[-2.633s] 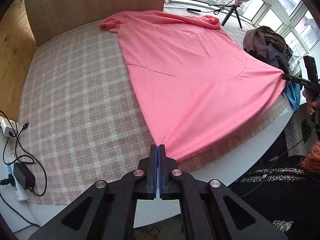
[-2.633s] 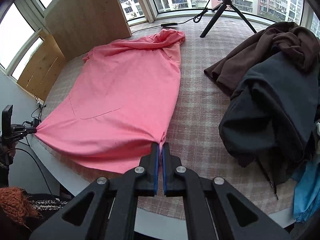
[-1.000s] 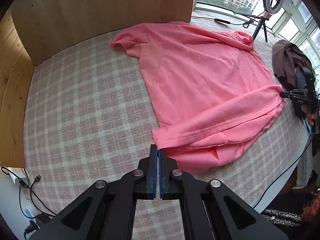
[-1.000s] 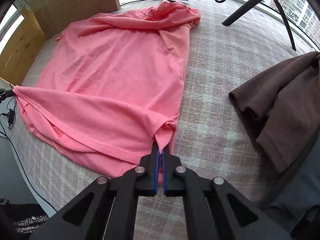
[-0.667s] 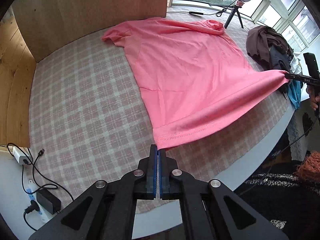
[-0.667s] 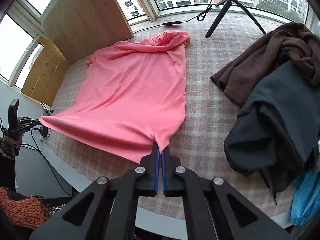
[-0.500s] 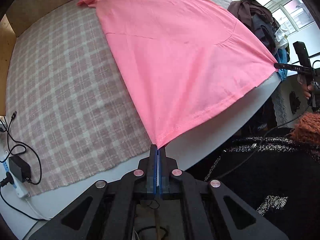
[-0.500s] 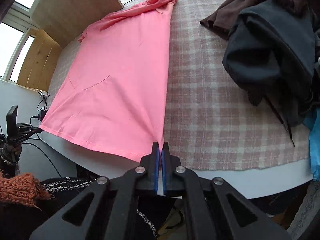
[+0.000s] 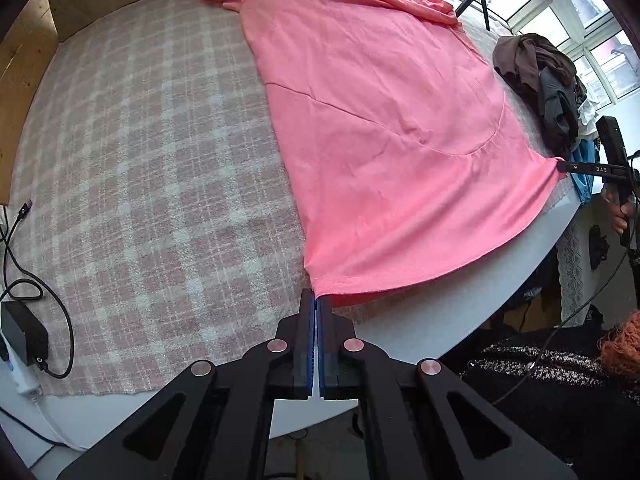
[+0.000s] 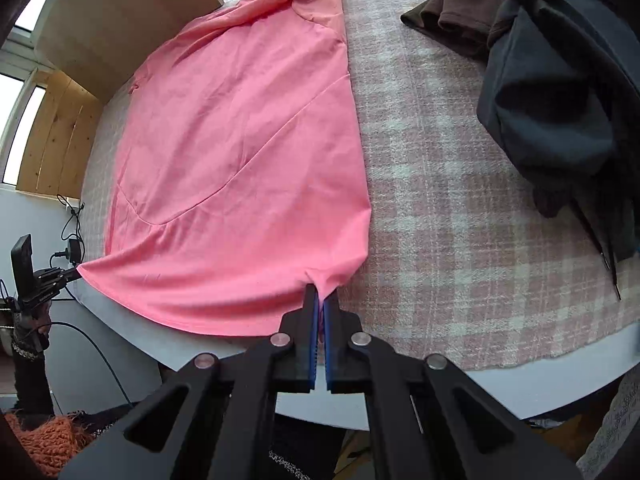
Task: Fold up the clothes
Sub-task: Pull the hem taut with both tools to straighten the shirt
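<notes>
Ahead of both grippers: pink cotton T-shirt [image 9: 384, 120] spread flat on checked pink-white desk cover [image 9: 140, 160]. Left gripper [image 9: 319, 304] clamped on one hem corner, right gripper [image 10: 321, 300] clamped on other; hem taut between.

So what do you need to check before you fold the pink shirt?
1. Left gripper pinching a hem corner of the pink shirt: ok.
2. Right gripper pinching the other hem corner: ok.
3. Hem stretched between both corners: ok.
4. Shirt lying smooth on the checked cloth: ok, small wrinkles only.
5. Dark clothes pile clear of the shirt: ok.
6. Sleeves flat at the far end: cannot tell.
</notes>
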